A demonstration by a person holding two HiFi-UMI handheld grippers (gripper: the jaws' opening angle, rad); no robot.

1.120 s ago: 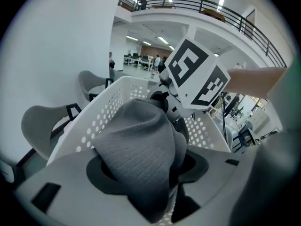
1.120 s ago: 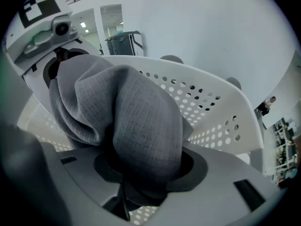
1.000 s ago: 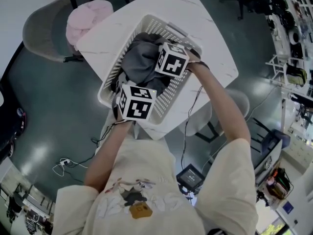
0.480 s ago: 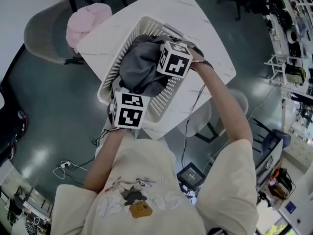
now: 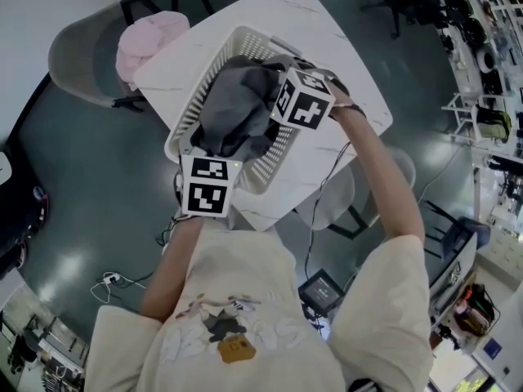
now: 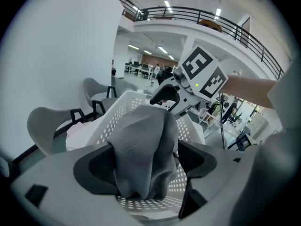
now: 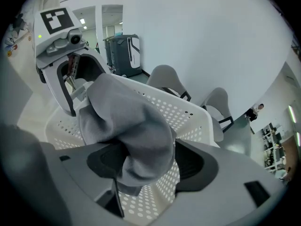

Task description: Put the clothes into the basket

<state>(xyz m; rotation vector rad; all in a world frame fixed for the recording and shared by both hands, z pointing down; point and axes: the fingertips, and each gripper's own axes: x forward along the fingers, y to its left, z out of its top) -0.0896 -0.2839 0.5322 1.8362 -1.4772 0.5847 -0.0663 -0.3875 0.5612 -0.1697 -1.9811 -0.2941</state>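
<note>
A grey garment lies heaped in the white perforated basket on the white table. My left gripper is at the basket's near rim, its marker cube over the edge. Its jaws are opening, and a fold of the garment hangs loosely between them. My right gripper is at the basket's right side under its cube. Its jaws are opening too, and the grey cloth sags between them with a gap at the right pad. Each gripper appears in the other's view.
A pink garment lies on a grey chair left of the table. Another chair stands at the table's near right corner. Cables and a black box lie on the floor.
The left gripper's cube has drawn back from inside the basket to its near rim. The right cube has shifted slightly right. The grey garment sits lower in the basket.
</note>
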